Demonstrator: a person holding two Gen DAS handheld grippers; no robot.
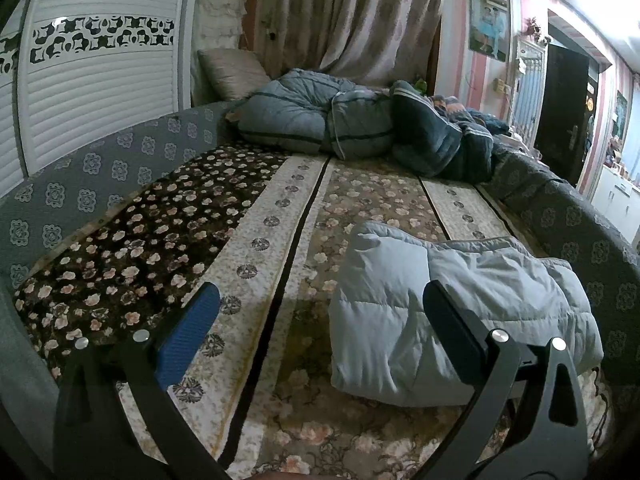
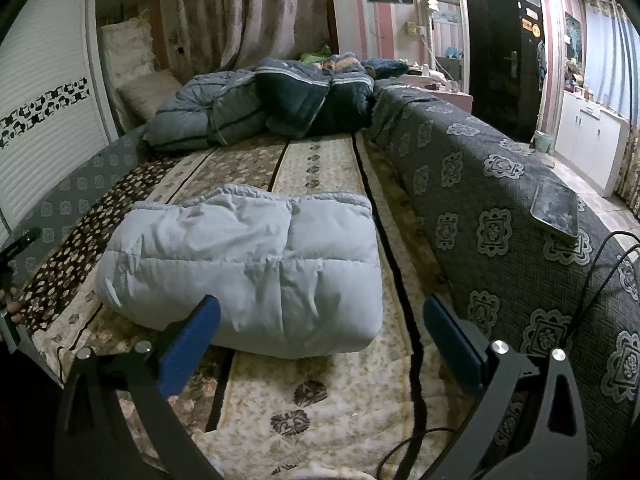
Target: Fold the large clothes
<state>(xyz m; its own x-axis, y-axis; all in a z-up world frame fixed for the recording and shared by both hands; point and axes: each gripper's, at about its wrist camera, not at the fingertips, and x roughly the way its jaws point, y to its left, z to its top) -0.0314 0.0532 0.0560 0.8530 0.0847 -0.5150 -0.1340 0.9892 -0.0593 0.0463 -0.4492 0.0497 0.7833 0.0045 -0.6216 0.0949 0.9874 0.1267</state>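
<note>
A pale blue padded jacket (image 2: 248,268) lies folded into a thick bundle on the flowered bed cover (image 2: 320,168). It also shows at the right in the left wrist view (image 1: 448,312). My left gripper (image 1: 320,300) is open and empty, above the cover, with its right finger in front of the jacket. My right gripper (image 2: 320,312) is open and empty, just in front of the jacket's near edge. The left gripper's edge (image 2: 16,248) shows at the far left of the right wrist view.
Rumpled blue-grey quilts (image 1: 360,128) and a pillow (image 1: 232,70) lie at the bed's far end. A grey patterned backrest (image 2: 500,208) runs along the right, with a phone (image 2: 556,208) and a black cable (image 2: 592,272) on it. A white wardrobe (image 1: 100,80) stands left.
</note>
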